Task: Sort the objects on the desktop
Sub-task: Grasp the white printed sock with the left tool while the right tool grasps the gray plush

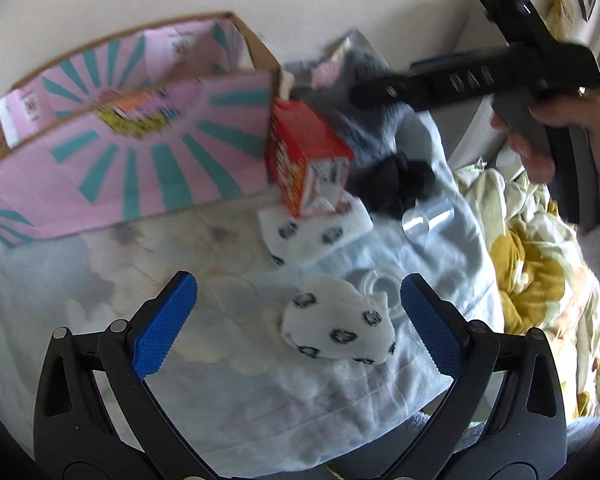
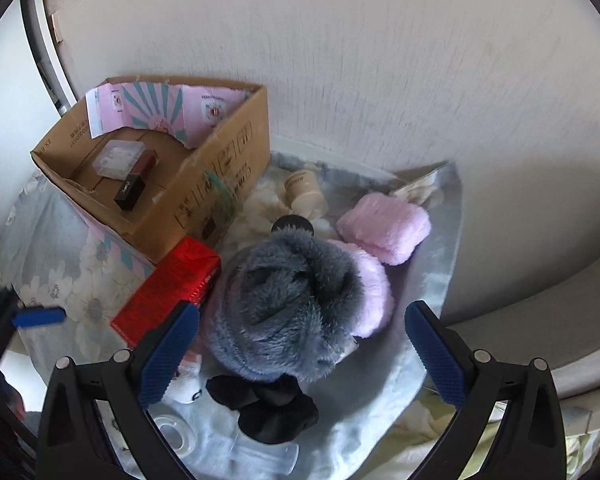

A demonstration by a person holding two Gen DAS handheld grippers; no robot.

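Note:
My left gripper (image 1: pixel 298 322) is open, its blue pads on either side of a white sock with black paw prints (image 1: pixel 338 330) on the pale floral cloth (image 1: pixel 228 392). A second paw-print sock (image 1: pixel 314 236) lies farther on, under a red carton (image 1: pixel 304 160). My right gripper (image 2: pixel 302 356) is open above a grey furry item (image 2: pixel 284 308) that rests on a pink furry one (image 2: pixel 374 280). A black scrunchie (image 2: pixel 272 408) lies just below it. A cardboard box (image 2: pixel 204 184) stands at the back left, with a clear case (image 2: pixel 118 158) and a dark lipstick box (image 2: pixel 134 186) inside.
A folded pink fluffy piece (image 2: pixel 384 226), a cream bottle (image 2: pixel 304 192) and a roll of clear tape (image 2: pixel 176 434) lie on the cloth. A wall stands close behind. In the left wrist view a hand (image 1: pixel 556 136) holds the right gripper's body (image 1: pixel 472 80), and a yellow floral quilt (image 1: pixel 532 280) lies at right.

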